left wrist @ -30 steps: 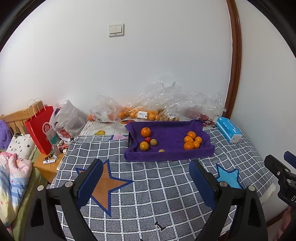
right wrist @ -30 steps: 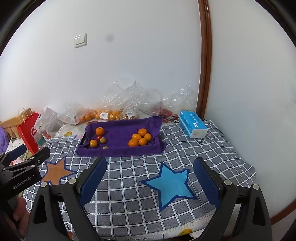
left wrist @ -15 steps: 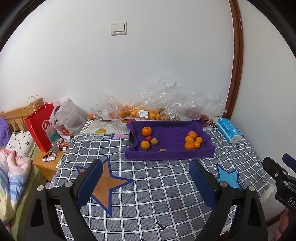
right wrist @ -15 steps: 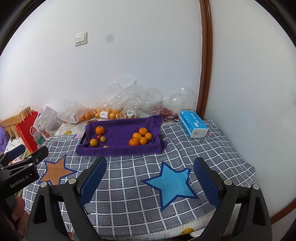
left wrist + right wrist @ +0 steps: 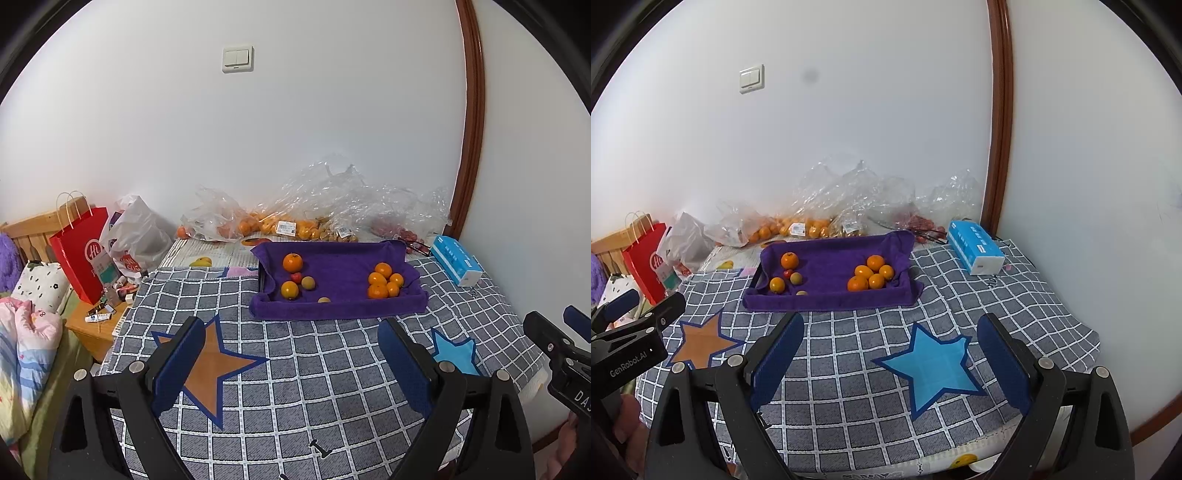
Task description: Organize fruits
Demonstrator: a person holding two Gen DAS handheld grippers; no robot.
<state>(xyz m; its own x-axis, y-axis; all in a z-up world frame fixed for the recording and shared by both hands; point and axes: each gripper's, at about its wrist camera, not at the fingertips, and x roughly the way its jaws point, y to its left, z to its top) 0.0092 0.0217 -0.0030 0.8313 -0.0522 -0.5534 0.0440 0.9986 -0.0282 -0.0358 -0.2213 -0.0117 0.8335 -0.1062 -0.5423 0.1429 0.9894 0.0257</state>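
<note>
From my left gripper (image 5: 291, 354), my jaws are wide and hold nothing. Far ahead of them sits the purple tray (image 5: 332, 310). Its long side runs across, left to right. A bunch of oranges (image 5: 384, 282) sits ahead of my right jaw. Mixed fruits (image 5: 295, 277) sit between my jaws, further out. I think the tray walls keep the fruits from rolling off.

From my right gripper (image 5: 892, 350), my jaws are wide and empty too. The tray (image 5: 827, 301) lies ahead of my left jaw, long side across. The oranges (image 5: 870, 277) sit between my jaws, far out.
</note>
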